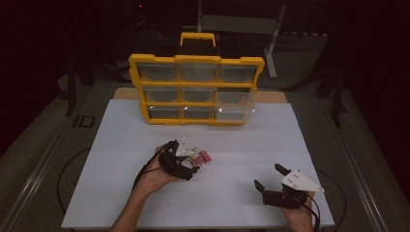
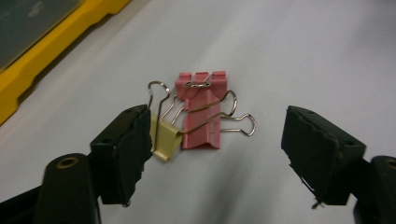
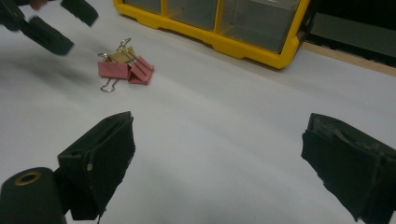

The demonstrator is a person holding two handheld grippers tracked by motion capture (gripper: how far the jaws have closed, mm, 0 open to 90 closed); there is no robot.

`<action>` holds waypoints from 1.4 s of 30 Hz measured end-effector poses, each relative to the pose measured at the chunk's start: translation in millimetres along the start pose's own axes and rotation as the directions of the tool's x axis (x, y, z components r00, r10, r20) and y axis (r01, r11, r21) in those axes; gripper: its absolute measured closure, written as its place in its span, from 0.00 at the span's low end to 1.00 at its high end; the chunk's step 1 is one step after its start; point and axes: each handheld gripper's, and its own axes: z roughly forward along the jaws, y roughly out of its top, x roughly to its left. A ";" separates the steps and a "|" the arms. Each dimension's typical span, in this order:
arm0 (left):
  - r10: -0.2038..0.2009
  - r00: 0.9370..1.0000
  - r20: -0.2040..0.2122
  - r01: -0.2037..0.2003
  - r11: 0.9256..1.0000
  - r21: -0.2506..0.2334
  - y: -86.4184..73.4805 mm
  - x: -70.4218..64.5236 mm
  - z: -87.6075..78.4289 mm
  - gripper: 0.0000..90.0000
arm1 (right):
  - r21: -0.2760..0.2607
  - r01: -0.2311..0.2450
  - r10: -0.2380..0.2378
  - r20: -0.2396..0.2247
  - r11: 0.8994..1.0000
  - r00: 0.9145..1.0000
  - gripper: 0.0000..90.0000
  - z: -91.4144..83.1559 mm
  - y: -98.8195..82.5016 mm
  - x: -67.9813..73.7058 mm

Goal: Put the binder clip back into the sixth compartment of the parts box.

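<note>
A small heap of binder clips (image 1: 202,157) lies on the white table (image 1: 241,145) just left of the middle. In the left gripper view it resolves into two pink clips (image 2: 201,112) and a yellow clip (image 2: 164,140) with wire handles. My left gripper (image 2: 219,154) is low over the heap with its jaws apart on either side; one jaw is close beside the yellow clip, and the pads press on nothing. In the high view, my left gripper (image 1: 193,163) is just left of the clips. My right gripper (image 1: 268,176) rests open at the front right, nothing between its jaws (image 3: 219,168).
A yellow drawer organiser (image 1: 196,89) stands upright at the back of the table; its lower right clear drawers (image 1: 235,104) are pulled out. Its yellow frame (image 3: 210,32) lies beyond the clips (image 3: 126,67) in the right gripper view. A dark floor surrounds the table.
</note>
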 end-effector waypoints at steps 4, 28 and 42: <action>0.017 1.000 0.012 -0.018 1.000 0.023 2.6 -2.9 9.8 0.37 | -0.001 0.002 -0.002 0.002 1.000 1.000 0.10 -0.6 -0.3 -0.8; 0.067 0.997 -0.036 -0.065 0.996 0.064 11.8 -2.6 19.6 0.99 | -0.013 -0.018 0.017 -0.015 1.000 1.000 0.10 -0.3 -1.4 -2.6; 0.042 0.999 0.008 -0.042 0.999 0.020 10.2 6.0 -3.9 0.99 | -0.039 -0.048 0.046 -0.045 0.998 0.998 0.10 -0.3 -2.2 -4.0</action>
